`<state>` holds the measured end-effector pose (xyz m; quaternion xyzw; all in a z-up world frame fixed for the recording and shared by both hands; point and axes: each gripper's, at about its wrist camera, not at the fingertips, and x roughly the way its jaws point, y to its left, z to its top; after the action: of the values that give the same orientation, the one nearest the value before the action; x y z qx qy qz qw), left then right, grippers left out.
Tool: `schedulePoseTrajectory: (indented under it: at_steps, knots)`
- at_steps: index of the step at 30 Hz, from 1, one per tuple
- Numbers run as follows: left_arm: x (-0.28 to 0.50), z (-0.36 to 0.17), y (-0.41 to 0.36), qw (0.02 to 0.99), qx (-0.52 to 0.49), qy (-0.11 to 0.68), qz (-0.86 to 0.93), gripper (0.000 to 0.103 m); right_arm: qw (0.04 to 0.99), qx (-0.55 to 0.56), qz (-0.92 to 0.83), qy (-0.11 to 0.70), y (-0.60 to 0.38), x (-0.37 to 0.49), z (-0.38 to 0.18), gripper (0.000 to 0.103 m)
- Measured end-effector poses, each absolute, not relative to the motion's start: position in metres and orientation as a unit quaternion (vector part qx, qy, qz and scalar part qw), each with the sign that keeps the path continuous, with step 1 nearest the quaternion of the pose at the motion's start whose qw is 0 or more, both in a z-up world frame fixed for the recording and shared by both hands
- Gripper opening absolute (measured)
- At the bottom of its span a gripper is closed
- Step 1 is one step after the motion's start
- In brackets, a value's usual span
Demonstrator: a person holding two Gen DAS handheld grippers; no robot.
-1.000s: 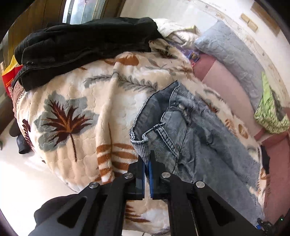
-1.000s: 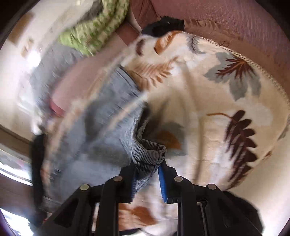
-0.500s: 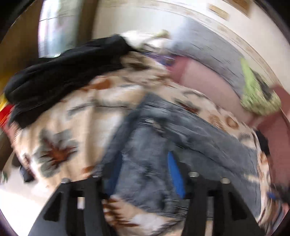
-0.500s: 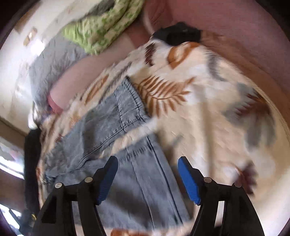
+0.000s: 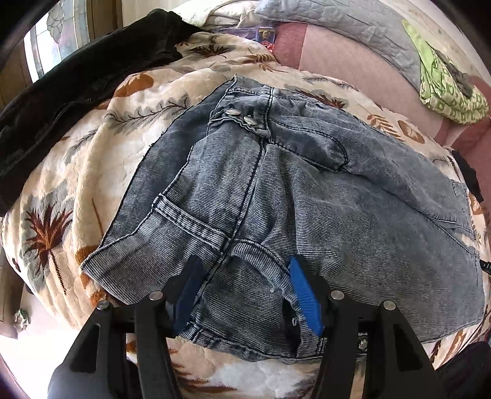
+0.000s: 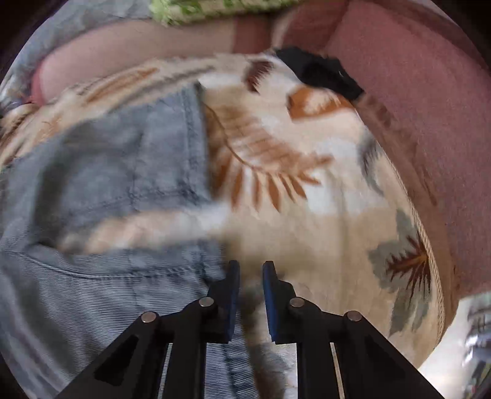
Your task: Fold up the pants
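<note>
Grey-blue jeans point(image 5: 276, 184) lie folded on a cream blanket with a leaf print point(image 5: 92, 153), waistband buttons at the far end. My left gripper point(image 5: 245, 291) hovers over the near hem of the jeans. Its jaws are opening; denim lies below and between the blue pads point(image 5: 303, 294), which do not press on it. In the blurred right wrist view the jeans point(image 6: 107, 184) fill the left half. My right gripper point(image 6: 250, 288) is at their right edge over the blanket point(image 6: 307, 214). Its jaws are closing to a narrow gap, and no cloth is clearly pinched between them.
A black garment point(image 5: 76, 76) is heaped at the blanket's far left. A grey quilted pillow point(image 5: 337, 27) and a green patterned cloth point(image 5: 445, 86) rest on the pink sofa back. A small black item point(image 6: 322, 73) lies at the blanket's far edge beside the pink cushion point(image 6: 414, 107).
Both grippers have let go of the denim hem they were pinching. The left one opened and moved over the folded jeans. The right one opened wide, then narrowed again at the jeans' right edge.
</note>
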<state>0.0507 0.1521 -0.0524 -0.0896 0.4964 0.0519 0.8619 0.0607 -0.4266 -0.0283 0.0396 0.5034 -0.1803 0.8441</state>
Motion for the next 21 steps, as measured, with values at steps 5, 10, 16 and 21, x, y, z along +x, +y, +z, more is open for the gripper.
schedulePoseTrajectory:
  at_steps: [5,10,16,21]
  knots:
    - [0.053,-0.052,0.15,0.863,-0.078,0.496,0.055,0.065,0.882,0.087,-0.119,0.447,-0.407,0.038,0.012,0.05]
    - [0.052,-0.054,0.145,0.864,-0.066,0.496,0.062,0.067,0.866,0.074,-0.113,0.482,-0.399,0.052,-0.007,0.062]
    - [0.052,-0.054,0.15,0.863,-0.07,0.497,0.051,0.069,0.861,0.071,-0.201,0.461,-0.418,0.036,-0.008,0.066]
    - [0.052,-0.051,0.147,0.862,-0.066,0.499,0.056,0.069,0.899,0.057,-0.136,0.412,-0.385,0.018,0.02,0.081]
